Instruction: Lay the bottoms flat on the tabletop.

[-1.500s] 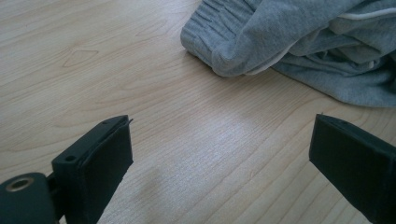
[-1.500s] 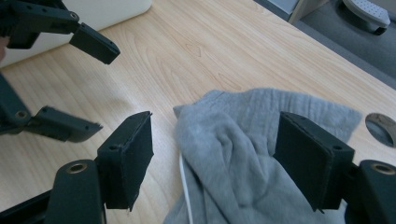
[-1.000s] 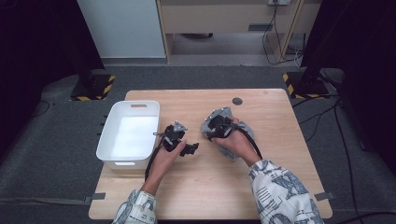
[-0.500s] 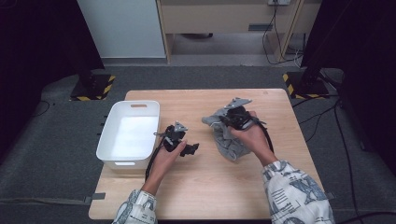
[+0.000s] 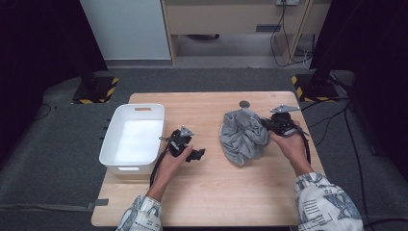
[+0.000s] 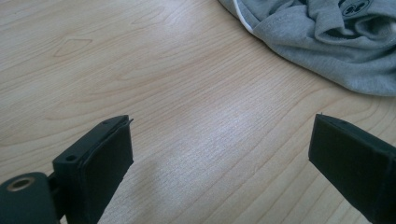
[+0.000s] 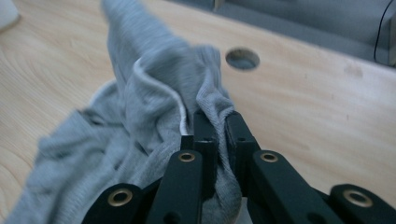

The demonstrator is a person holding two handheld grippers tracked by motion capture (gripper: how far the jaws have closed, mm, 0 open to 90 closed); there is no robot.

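Nearest the person, the left gripper [image 5: 196,154] rests low on the counter [image 5: 211,202], just right of the white bin [image 5: 134,139]. Its fingers [image 6: 100,161] stand wide apart with bare wood between them, touching no cloth. In the left gripper view the grey garment [image 6: 327,42] lies ahead and to the right of those fingers, apart from them.

Farther out on the right half of the counter, the right gripper [image 5: 265,126] has just been closing, and its fingers [image 7: 205,140] are now pressed together on a bunched fold of the grey garment [image 7: 154,116], with the cloth pinched between them. A white-edged hem runs up beside the pinched fold.

The garment [image 5: 243,137] sits crumpled in a heap between the two grippers, closer to the right one. Its long axis runs roughly from the near side of the counter to the far side, leaning slightly right at the far end, where the right gripper holds its upper right edge. The lower end points toward the person.

Beyond the heap, a round hole [image 5: 245,103] shows in the counter close to the far edge. The far right corner is near the right hand [image 5: 288,142]. Open wood lies between the left gripper and the garment, and across the whole near strip of the counter.
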